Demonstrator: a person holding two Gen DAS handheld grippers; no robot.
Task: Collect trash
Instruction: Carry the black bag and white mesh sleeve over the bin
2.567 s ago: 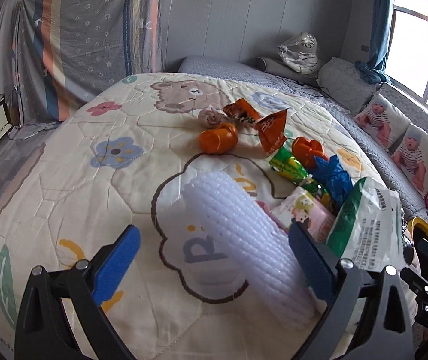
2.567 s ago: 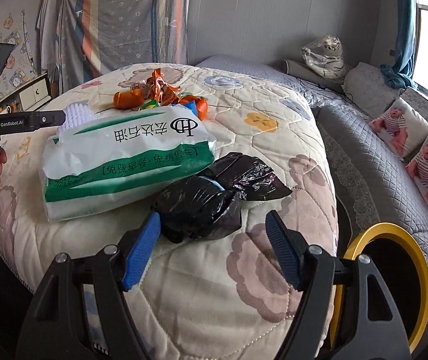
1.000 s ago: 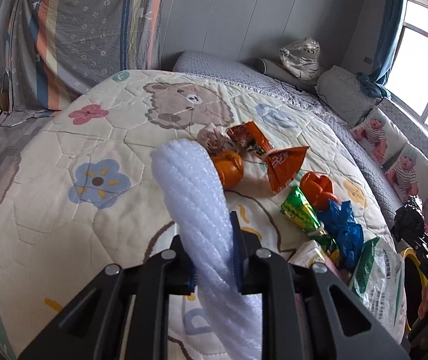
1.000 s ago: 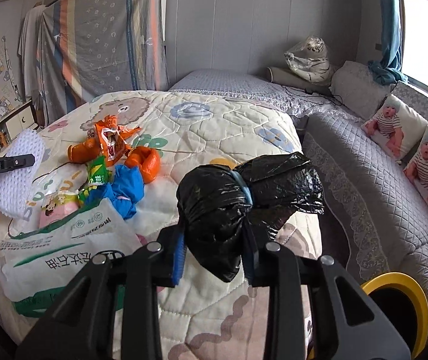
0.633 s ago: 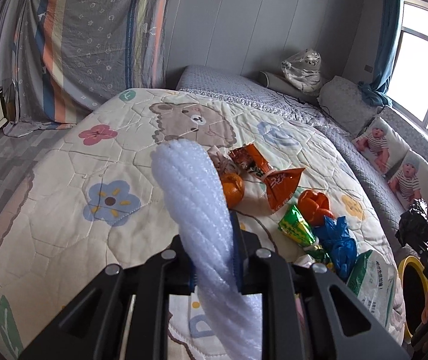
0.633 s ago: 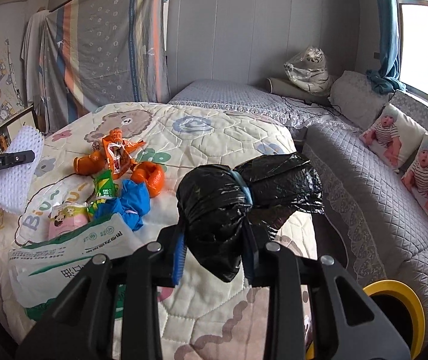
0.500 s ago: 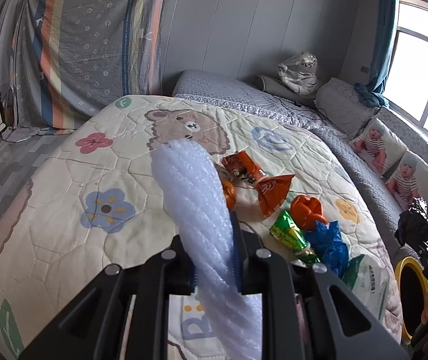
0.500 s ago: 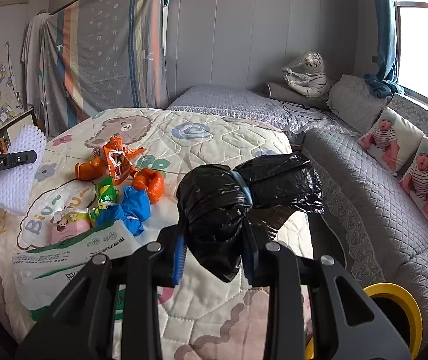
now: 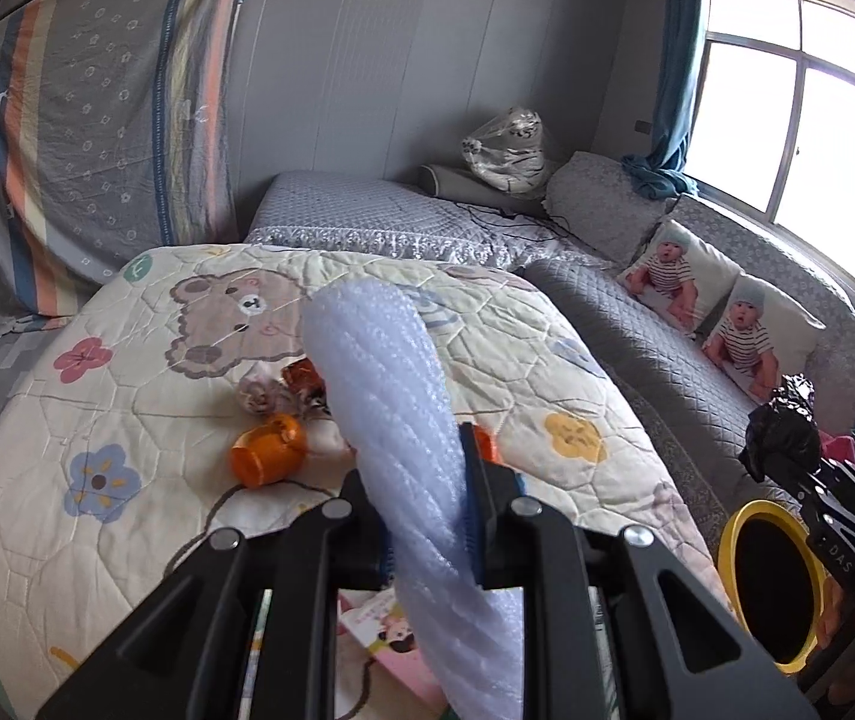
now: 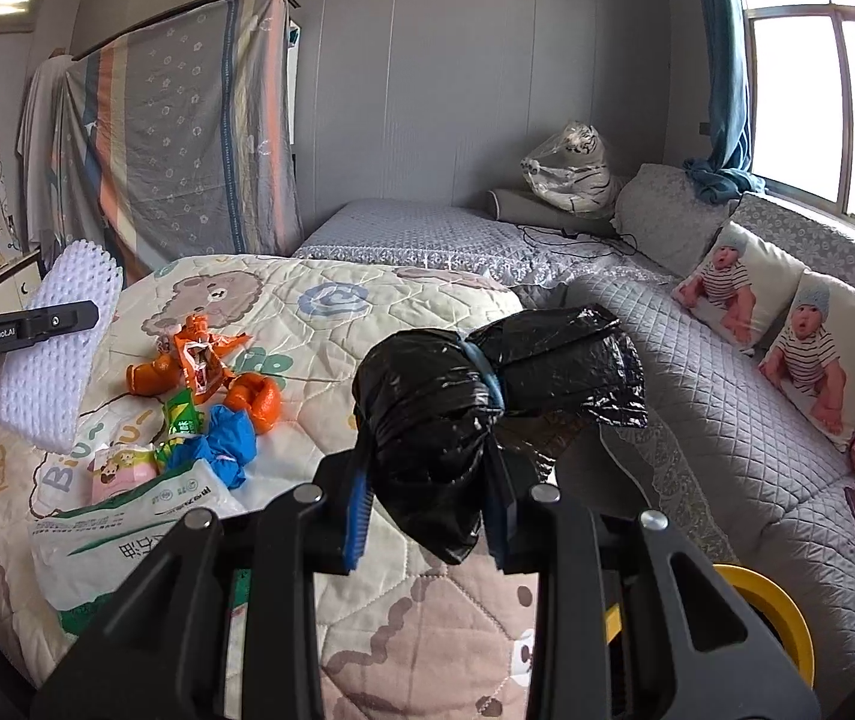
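Our left tongs pinch a white foam net sleeve, which rises from between the pads toward twelve o'clock and hangs below them as well. Our right tongs pinch a knotted black plastic bag, lifted clear of the bed.

On the quilt, in the right wrist view, the remaining trash lies at about nine o'clock from the black bag: orange wrappers, an orange peel, a green packet, a crumpled blue bag, a pink tissue pack and a large white-and-green sack.

A yellow-rimmed bin stands beside the bed at four o'clock in the left wrist view, just under the right tongs. Grey cushions line the far side.
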